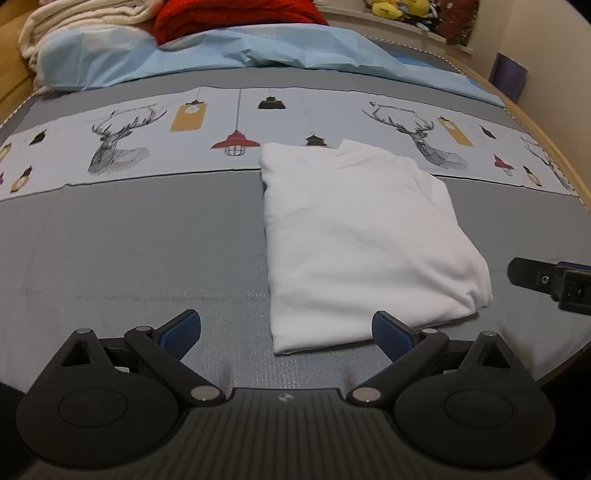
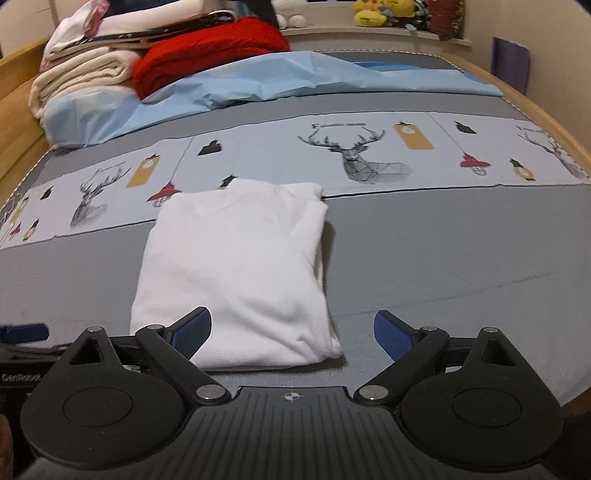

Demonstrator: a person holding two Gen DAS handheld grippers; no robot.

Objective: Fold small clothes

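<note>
A white garment (image 1: 362,236) lies folded into a long rectangle on the grey bed cover (image 1: 147,251); it also shows in the right wrist view (image 2: 236,273). My left gripper (image 1: 286,332) is open and empty at the garment's near left corner. My right gripper (image 2: 293,334) is open and empty at the garment's near right corner. The right gripper's tip shows at the right edge of the left wrist view (image 1: 546,278). A blue finger of the left gripper shows at the left edge of the right wrist view (image 2: 26,331).
A printed strip with deer and lamps (image 1: 122,144) crosses the bed. A light blue sheet (image 1: 240,51), a red blanket (image 2: 207,51) and stacked cream linens (image 2: 81,77) lie at the far end. Wooden bed rails (image 2: 546,122) run along the sides. Plush toys (image 2: 384,13) sit on a shelf.
</note>
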